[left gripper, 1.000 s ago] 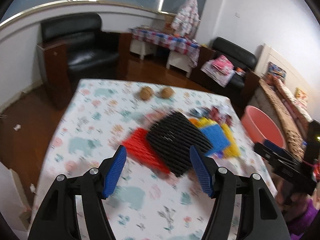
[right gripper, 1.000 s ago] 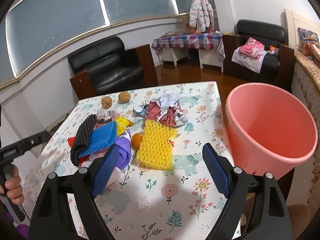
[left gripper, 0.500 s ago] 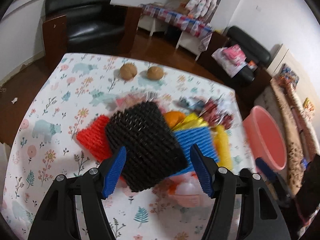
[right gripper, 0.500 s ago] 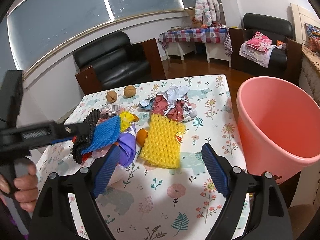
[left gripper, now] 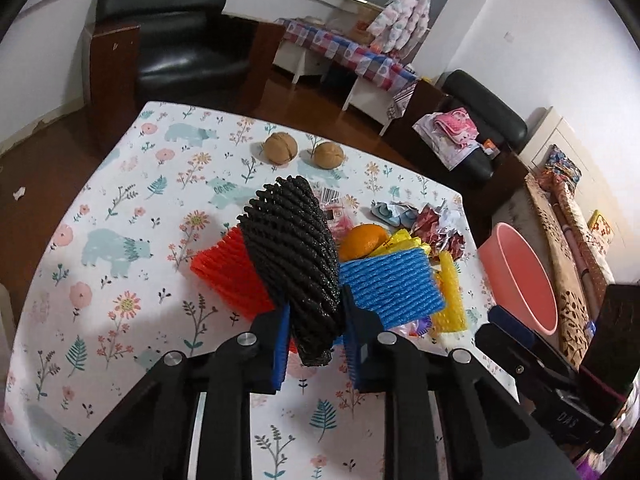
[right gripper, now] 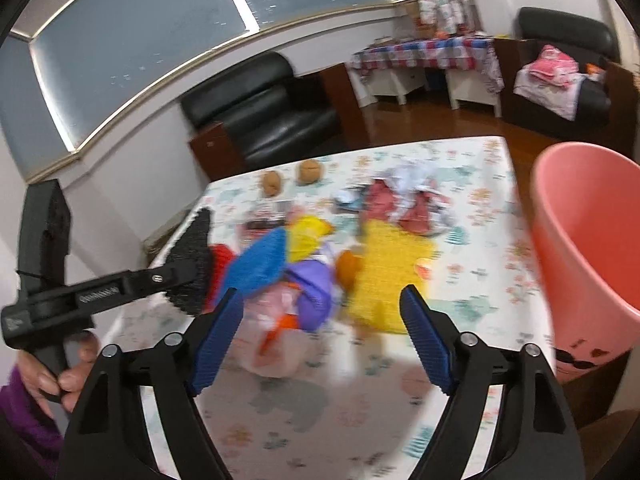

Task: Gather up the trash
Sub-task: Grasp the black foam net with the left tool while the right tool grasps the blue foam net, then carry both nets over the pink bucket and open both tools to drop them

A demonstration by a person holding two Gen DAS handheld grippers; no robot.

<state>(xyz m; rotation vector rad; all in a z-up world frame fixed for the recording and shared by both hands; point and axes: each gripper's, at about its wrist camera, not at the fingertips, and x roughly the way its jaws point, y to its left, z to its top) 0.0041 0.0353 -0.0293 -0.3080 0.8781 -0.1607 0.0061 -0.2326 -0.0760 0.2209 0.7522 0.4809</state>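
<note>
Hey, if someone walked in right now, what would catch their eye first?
Probably the black foam net, squeezed between the closing jaws of the left claw above the bright pile of red, blue and yellow foam nets. Next, the big pink bucket at the table's right edge, beside the open right claw.

We see bare tablecloth (left gripper: 120, 208) open left of the heap and toward the near edge. The red foam net (left gripper: 228, 276), blue foam net (left gripper: 388, 284) and orange (left gripper: 362, 240) crowd the middle, while the pink bucket (left gripper: 520, 276) blocks the table's right edge.
</note>
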